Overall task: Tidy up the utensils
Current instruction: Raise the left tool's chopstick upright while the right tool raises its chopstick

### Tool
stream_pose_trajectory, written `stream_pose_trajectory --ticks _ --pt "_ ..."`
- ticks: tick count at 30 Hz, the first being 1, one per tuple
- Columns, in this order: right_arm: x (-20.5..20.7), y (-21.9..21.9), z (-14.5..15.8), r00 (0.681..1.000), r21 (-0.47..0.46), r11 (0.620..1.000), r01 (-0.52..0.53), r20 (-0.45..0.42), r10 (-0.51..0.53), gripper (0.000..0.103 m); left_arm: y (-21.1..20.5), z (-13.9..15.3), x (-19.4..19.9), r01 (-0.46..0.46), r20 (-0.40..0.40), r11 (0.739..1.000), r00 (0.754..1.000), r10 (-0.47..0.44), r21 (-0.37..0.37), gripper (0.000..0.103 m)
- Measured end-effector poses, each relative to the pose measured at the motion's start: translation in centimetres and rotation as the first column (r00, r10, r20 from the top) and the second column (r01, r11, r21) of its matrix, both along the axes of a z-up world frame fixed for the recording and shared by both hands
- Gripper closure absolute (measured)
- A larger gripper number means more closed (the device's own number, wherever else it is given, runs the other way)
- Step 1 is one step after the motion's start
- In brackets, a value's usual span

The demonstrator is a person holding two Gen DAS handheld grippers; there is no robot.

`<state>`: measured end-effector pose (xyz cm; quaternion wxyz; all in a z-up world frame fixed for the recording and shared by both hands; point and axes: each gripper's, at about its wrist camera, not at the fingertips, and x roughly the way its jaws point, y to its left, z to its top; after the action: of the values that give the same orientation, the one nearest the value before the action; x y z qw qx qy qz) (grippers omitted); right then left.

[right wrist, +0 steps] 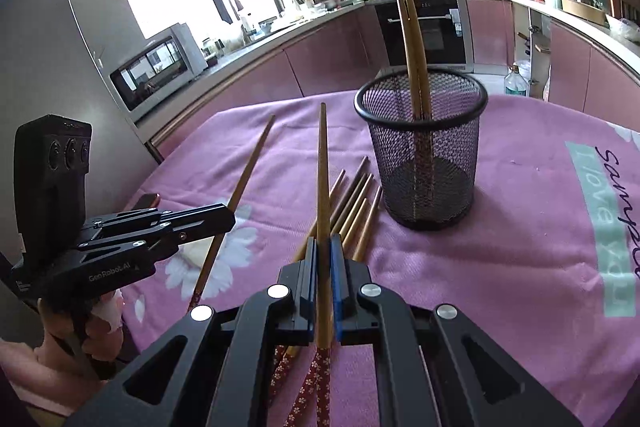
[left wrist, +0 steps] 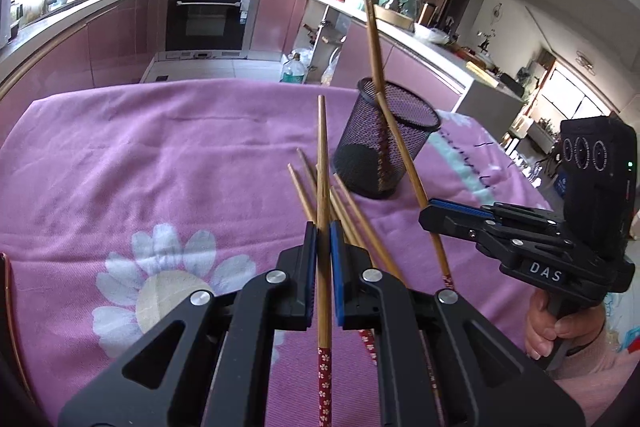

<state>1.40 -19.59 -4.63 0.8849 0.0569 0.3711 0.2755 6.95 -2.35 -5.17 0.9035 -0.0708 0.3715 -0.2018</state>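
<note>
Left gripper (left wrist: 324, 227) pinches one chopstick (left wrist: 322, 163); right gripper (right wrist: 324, 243) pinches another (right wrist: 322, 179). More sticks (right wrist: 354, 203) lie near the cup (right wrist: 422, 151) (two inside). Light, stiff, slippery: grab mid-stick.

Pink floral cloth (left wrist: 120, 155); oven (left wrist: 208, 15); microwave (right wrist: 160, 67).
</note>
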Motion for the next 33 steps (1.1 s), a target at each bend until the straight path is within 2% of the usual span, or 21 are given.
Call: stream_pose_trajectory --ticks 20,33 --pt "-0.8 -2.9 4.3 0.989 0.073 0.996 0.047 0.138 -0.057 0.098 1.1 6.3 -1.9 0.076 0.150 0.990 0.987 -0.057 -0.120 0.095" --pt "-0.5 -3.4 6.9 0.973 0.070 0.996 0.063 0.217 -0.077 0.098 -0.3 9.2 -0.3 0.086 0.227 0.987 0.972 -0.053 -0.134 0.095"
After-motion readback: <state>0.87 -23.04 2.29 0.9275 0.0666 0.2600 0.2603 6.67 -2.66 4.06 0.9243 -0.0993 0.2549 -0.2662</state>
